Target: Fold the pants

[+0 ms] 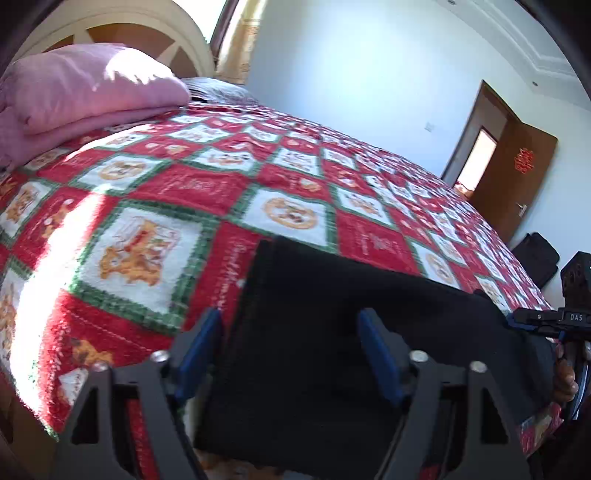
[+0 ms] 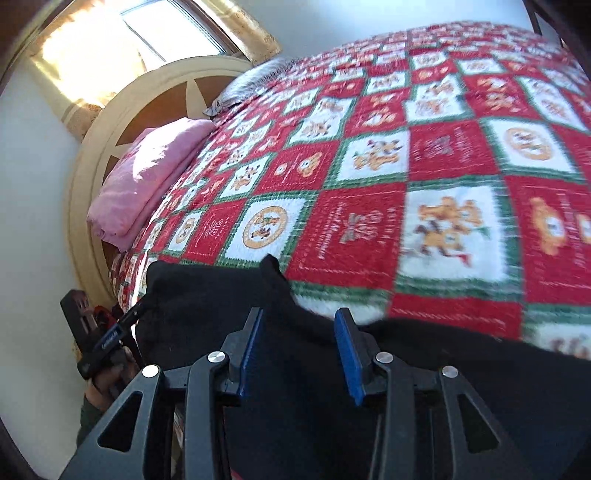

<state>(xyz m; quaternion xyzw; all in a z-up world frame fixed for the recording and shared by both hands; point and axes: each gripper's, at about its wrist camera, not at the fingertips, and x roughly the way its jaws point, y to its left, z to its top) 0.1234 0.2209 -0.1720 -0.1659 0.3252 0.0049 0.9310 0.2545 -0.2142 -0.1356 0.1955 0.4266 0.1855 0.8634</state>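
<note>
While the black pants [image 1: 332, 332] lie folded at the near edge of the bed, on the red, white and green patchwork quilt [image 1: 177, 192], the left gripper [image 1: 291, 350] hangs over them with its blue-padded jaws spread wide, gripping nothing. A folded pink blanket [image 1: 85, 88] sits far left by the curved headboard [image 1: 147, 33]. To the right, the right gripper [image 2: 301, 350] also hovers over the dark cloth, jaws parted and empty; one corner of the pants pokes up just ahead of it. A brown door [image 1: 513, 184] stands open on the far wall.
</note>
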